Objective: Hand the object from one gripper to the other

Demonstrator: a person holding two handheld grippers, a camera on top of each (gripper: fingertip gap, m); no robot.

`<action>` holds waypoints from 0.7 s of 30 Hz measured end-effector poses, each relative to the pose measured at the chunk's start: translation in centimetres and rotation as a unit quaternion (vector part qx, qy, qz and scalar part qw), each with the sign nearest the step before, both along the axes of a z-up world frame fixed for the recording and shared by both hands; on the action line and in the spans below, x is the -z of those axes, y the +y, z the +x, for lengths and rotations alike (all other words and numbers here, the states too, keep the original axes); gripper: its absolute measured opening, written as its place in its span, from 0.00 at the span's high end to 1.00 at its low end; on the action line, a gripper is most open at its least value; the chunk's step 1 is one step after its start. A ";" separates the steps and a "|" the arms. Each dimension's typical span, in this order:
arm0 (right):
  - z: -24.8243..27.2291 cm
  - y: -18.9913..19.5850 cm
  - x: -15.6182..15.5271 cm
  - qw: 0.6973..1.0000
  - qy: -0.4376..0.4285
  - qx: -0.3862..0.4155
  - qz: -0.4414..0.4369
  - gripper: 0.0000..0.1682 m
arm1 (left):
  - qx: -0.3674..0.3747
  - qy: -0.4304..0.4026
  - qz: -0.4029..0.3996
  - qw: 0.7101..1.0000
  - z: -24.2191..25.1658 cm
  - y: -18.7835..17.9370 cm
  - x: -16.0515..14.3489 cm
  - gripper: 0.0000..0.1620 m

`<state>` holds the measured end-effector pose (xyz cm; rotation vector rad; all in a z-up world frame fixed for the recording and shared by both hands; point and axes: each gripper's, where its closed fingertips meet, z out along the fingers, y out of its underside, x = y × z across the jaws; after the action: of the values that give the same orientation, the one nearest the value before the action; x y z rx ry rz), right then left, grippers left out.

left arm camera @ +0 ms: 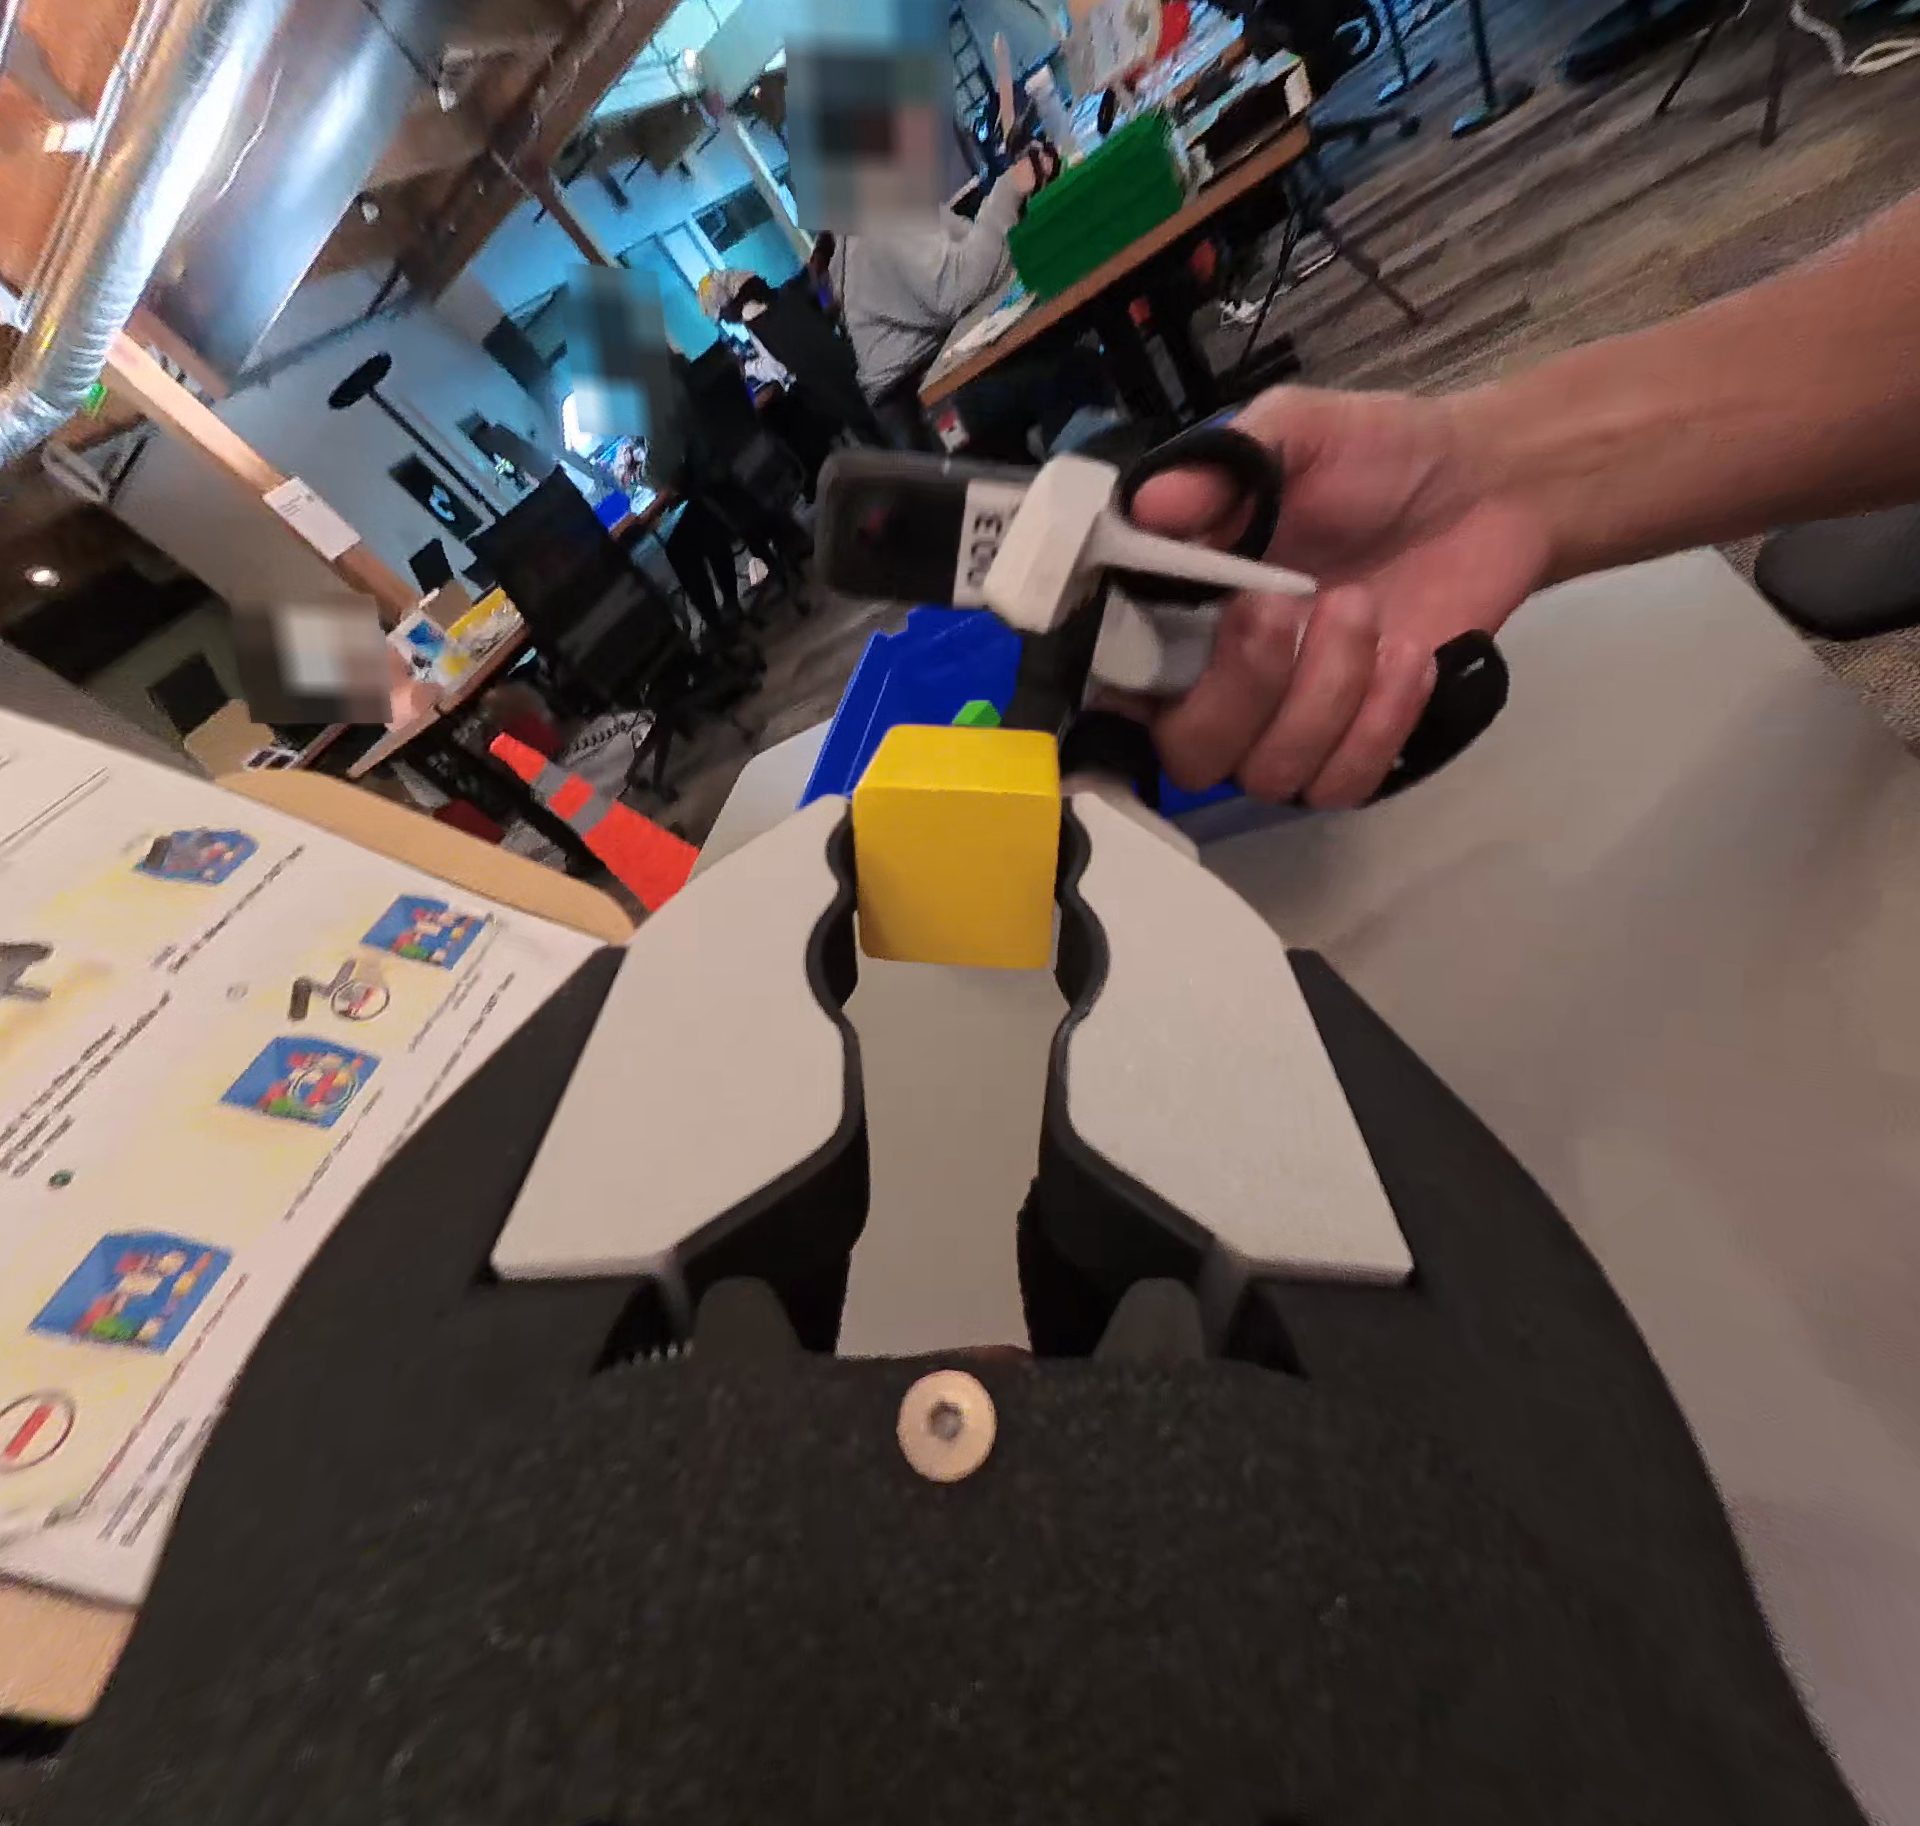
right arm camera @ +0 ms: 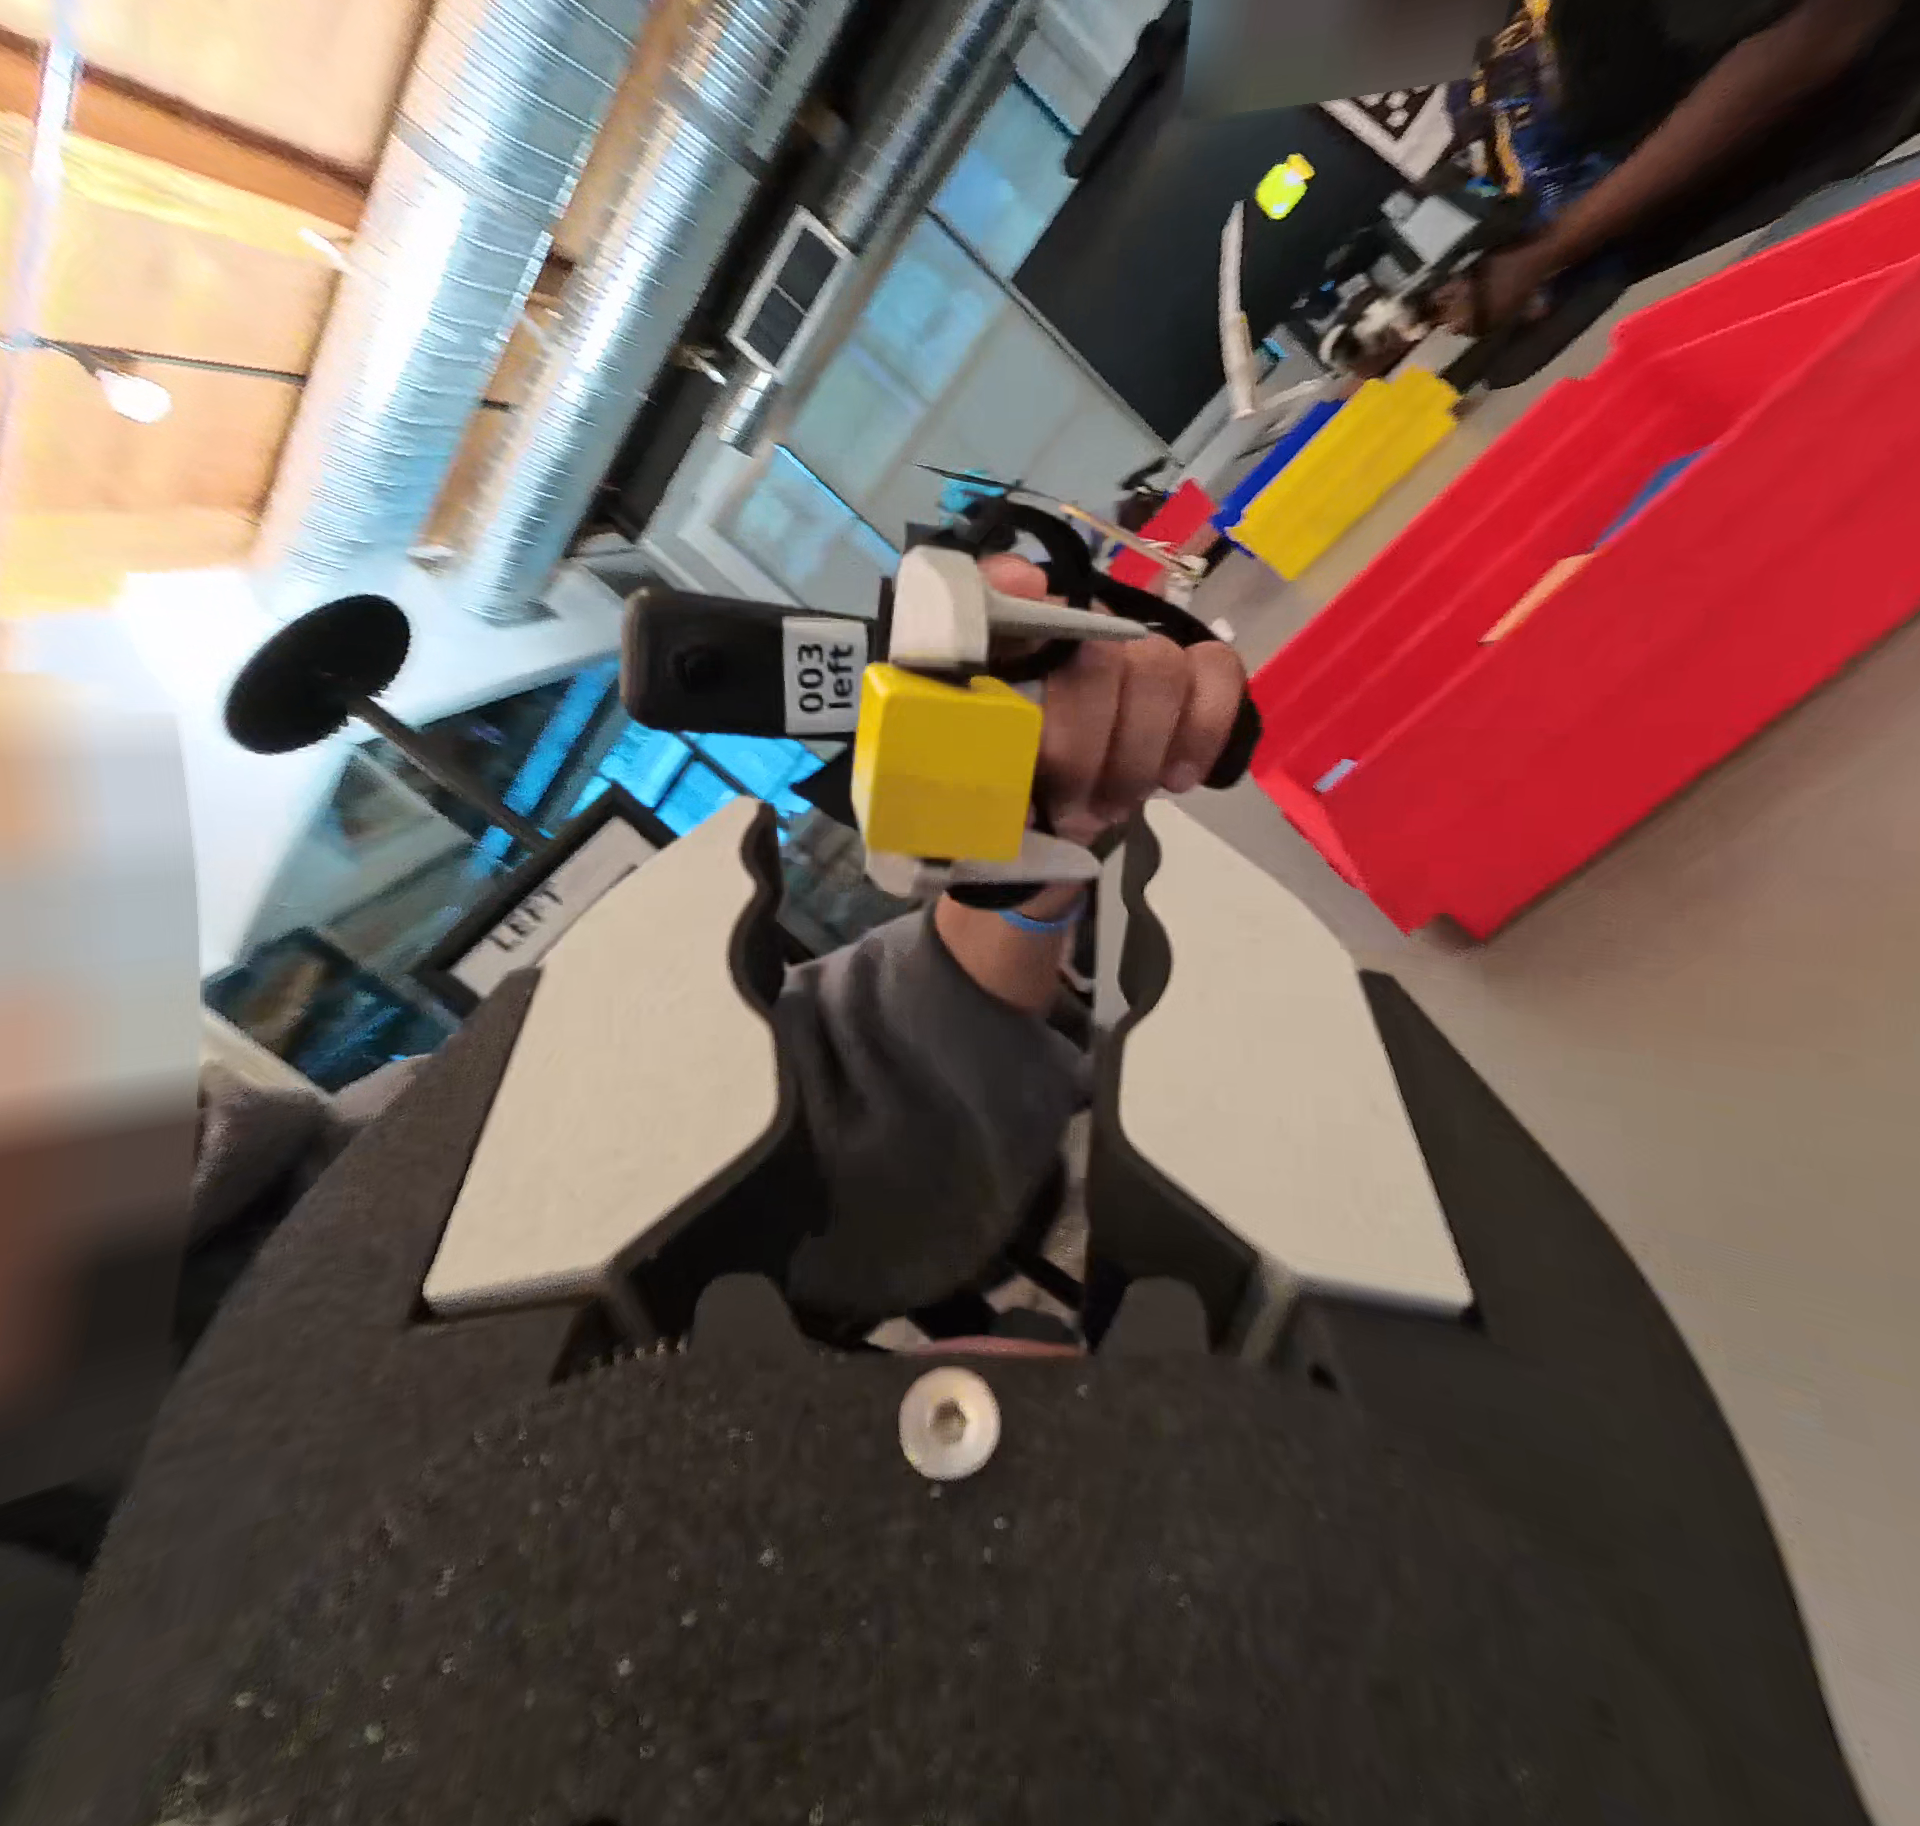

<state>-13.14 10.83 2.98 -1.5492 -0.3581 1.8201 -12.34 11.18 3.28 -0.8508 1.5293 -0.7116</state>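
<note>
In the left wrist view, the left gripper [left arm camera: 956,846] has its two grey fingers closed against the side faces of a yellow block [left arm camera: 956,846], pinching it at the fingertips above the pale grey table [left arm camera: 1558,997]. The block is close to a cube, so no long axis stands out; one flat face looks back at the camera and its top face tilts slightly away. Just beyond it the right gripper [left arm camera: 1049,654] is held in a person's right hand [left arm camera: 1340,581], turned sideways; how far it is open cannot be told from here. A blue bin [left arm camera: 935,675] lies behind the block, and an instruction sheet [left arm camera: 208,1049] lies at the left. In the right wrist view, the right gripper [right arm camera: 951,841] stands wide open with nothing between its fingers. Ahead, apart from its tips, the yellow block [right arm camera: 945,763] sits clamped between the upper and lower fingers of the left gripper [right arm camera: 966,758], held by the left hand [right arm camera: 1132,727]. Red bins [right arm camera: 1610,654] rest on the table at the right.
</note>
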 end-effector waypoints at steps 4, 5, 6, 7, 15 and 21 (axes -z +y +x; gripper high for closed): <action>-0.8 -0.3 -0.1 0.998 0.044 -0.042 -0.012 0.65 | 0.006 0.016 0.005 1.000 1.2 0.2 1.0 0.79; -0.8 -0.3 0.1 0.998 0.046 -0.047 -0.015 0.67 | 0.010 0.020 0.005 1.000 1.4 0.1 1.4 0.79; -0.8 -0.3 0.5 0.998 0.040 -0.050 -0.018 0.74 | 0.012 0.022 0.007 1.000 1.6 0.0 1.6 0.79; -0.6 0.0 1.1 0.998 0.029 -0.047 -0.022 0.79 | 0.009 0.027 0.012 1.000 1.7 0.1 1.9 0.79; -0.2 0.3 2.4 0.997 0.021 -0.045 -0.053 0.80 | -0.069 0.042 -0.091 0.993 0.4 0.7 3.3 0.69; 4.6 -0.2 -1.5 0.995 -0.075 0.040 0.048 0.79 | -0.147 -0.001 -0.363 0.920 -4.5 -3.4 9.7 0.63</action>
<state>-8.50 10.58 4.49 -1.6127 -0.4405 1.6066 -16.88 7.82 -6.38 -1.5917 1.0830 -1.0699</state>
